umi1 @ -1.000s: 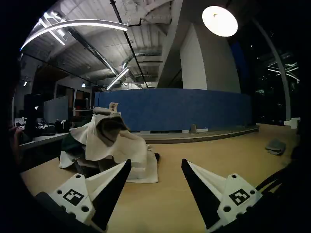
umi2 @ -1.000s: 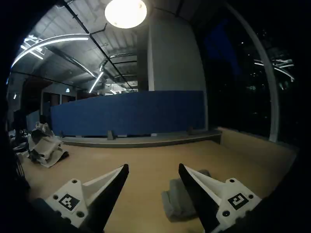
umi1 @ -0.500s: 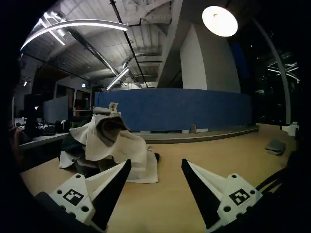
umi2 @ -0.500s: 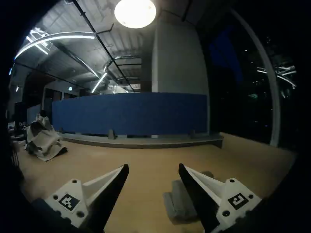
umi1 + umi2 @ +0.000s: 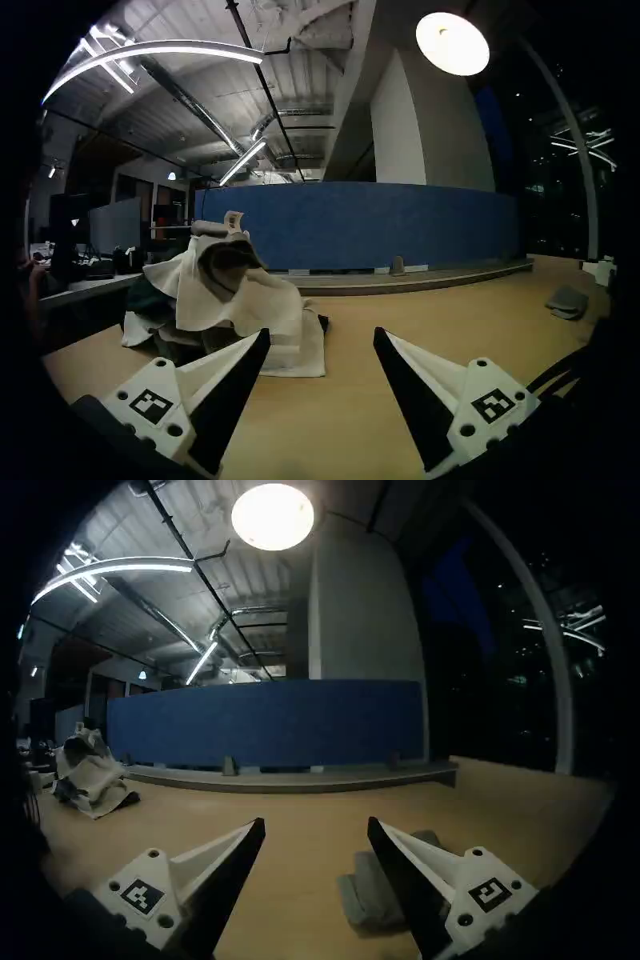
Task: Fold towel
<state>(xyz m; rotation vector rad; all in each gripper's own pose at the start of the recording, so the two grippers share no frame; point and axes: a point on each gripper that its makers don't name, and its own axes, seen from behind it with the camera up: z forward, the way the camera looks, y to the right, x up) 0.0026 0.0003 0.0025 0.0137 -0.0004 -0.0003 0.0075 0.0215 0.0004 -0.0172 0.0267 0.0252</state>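
Slight shift: right claw (image 5: 314,821) apart by folded towel (image 5: 364,890); left claw (image 5: 322,330) apart before heap (image 5: 240,296).

Dim room, lit from overhead. Light wooden tabletop (image 5: 448,320) stretching back to a long blue partition screen (image 5: 360,224), with a low grey ledge (image 5: 416,280) along its foot. Behind the screen, a broad white column (image 5: 424,136) rising to an open ceiling of bare ducts (image 5: 184,100). Round pendant lamp (image 5: 452,44) glowing beside the column; curved strip light (image 5: 152,52) farther left. Dark window glass (image 5: 520,656) at the right, scattered with reflected lights. Far left, desks (image 5: 88,286) with monitors (image 5: 116,226), half lost in shadow.
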